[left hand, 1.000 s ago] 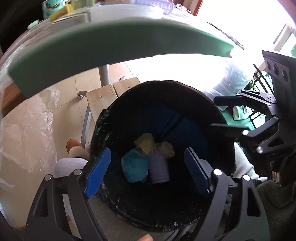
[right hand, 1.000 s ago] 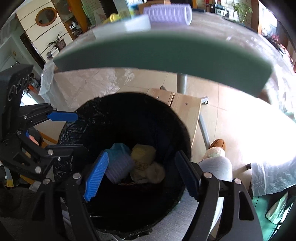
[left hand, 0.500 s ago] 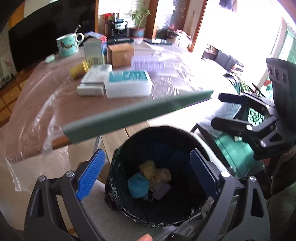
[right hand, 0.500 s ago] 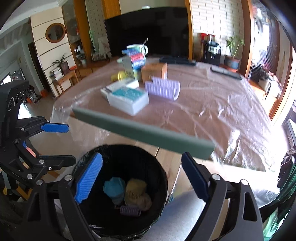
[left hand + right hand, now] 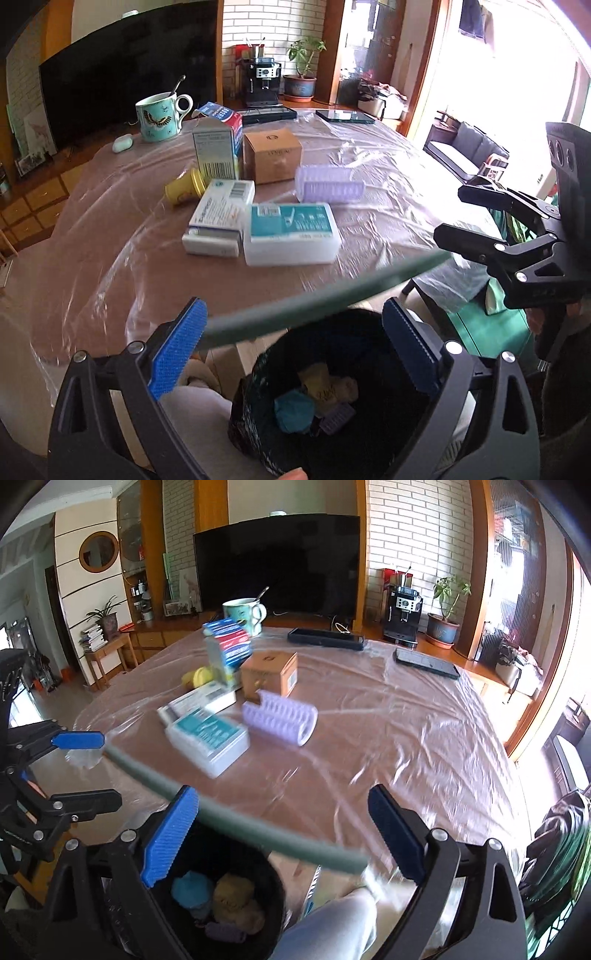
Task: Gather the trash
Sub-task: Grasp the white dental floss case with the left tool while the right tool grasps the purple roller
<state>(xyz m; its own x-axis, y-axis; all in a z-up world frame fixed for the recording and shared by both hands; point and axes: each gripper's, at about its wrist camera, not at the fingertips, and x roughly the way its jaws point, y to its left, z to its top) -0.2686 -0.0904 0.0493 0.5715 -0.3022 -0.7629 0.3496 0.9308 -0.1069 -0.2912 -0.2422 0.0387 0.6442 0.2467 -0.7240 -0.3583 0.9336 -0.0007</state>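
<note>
Standing apart with nothing between them, the jaws of the left gripper [image 5: 291, 354] and of the right gripper [image 5: 282, 834] are both empty. Just below each pair sits the black trash bin [image 5: 258, 376], holding a teal wad [image 5: 293, 411], a yellowish wad [image 5: 319, 382] and a lilac roller [image 5: 338, 417].

A second ago both cameras looked straight down into the bin from under the table edge. Now they have risen, the bin has dropped to the lower border, and the table top [image 5: 110, 266] fills the view ahead of the jaws. There, beyond the green edge strip [image 5: 332, 291], lie a teal-labelled white box [image 5: 291, 234], a second white box [image 5: 221, 216], a lilac hair roller [image 5: 330, 183], a brown box [image 5: 272, 155], a carton [image 5: 218, 146], a yellow cup [image 5: 184, 187] and a mug [image 5: 159, 116].

The bin's near rim is cut off, and the right view is blurred.
</note>
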